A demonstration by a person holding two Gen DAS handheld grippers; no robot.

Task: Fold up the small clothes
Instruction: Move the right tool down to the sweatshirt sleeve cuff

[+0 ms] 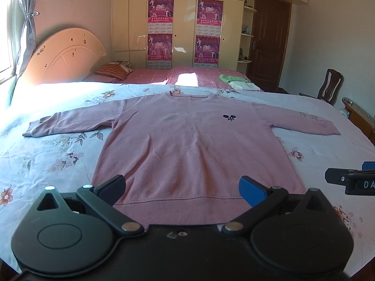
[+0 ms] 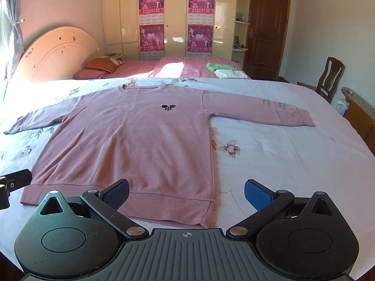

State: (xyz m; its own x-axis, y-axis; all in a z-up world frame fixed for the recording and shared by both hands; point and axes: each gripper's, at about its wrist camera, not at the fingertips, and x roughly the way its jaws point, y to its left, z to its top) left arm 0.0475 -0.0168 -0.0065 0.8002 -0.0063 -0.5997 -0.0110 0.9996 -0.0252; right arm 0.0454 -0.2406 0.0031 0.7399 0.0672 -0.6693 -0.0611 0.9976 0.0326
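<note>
A pink long-sleeved sweatshirt [image 1: 182, 145] with a small black mouse logo lies flat, front up, on the floral bedsheet [image 1: 46, 159], sleeves spread to both sides, hem nearest me. It also shows in the right wrist view [image 2: 131, 145]. My left gripper [image 1: 182, 187] is open and empty, held just above the middle of the hem. My right gripper [image 2: 187, 194] is open and empty above the hem's right corner [image 2: 206, 213]. The right gripper's tip shows at the right edge of the left wrist view [image 1: 351, 180].
The bed has a curved headboard [image 1: 65, 56] at the left. Beyond it a pink-covered bed carries folded green and white clothes [image 1: 239, 82] and a striped pillow [image 1: 112, 70]. A wooden chair [image 1: 328, 86] and a door stand at the right, wardrobes behind.
</note>
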